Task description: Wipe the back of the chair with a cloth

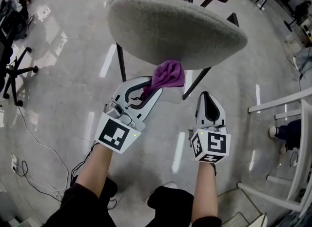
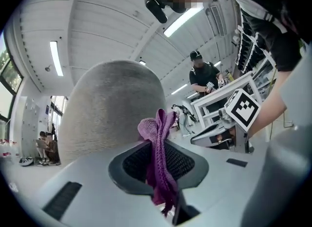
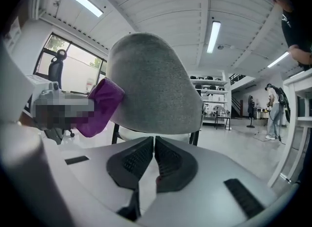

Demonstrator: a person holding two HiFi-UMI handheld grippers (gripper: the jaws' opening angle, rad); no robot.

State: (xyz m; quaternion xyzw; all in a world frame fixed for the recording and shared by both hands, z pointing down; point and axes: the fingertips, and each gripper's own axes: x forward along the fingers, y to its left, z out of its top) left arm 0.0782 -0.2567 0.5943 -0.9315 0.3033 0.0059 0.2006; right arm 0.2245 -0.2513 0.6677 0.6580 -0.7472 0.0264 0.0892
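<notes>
The grey fabric chair back [image 1: 175, 30] fills the top of the head view, seen from behind and above. My left gripper [image 1: 155, 85] is shut on a purple cloth [image 1: 168, 73], whose bunched end touches the lower edge of the chair back. In the left gripper view the cloth [image 2: 158, 157] hangs between the jaws, with the chair back [image 2: 114, 106] just beyond. My right gripper [image 1: 208, 99] is shut with nothing in it, below the chair back's right part. From the right gripper view the chair back [image 3: 153, 84] looms ahead and the cloth [image 3: 100, 108] shows at left.
The chair's dark legs [image 1: 121, 61] stand on a shiny grey floor. A white rack [image 1: 292, 148] is at the right, an office chair base [image 1: 17, 72] and cables [image 1: 29, 172] at the left. People stand by white tables [image 2: 219, 99] in the background.
</notes>
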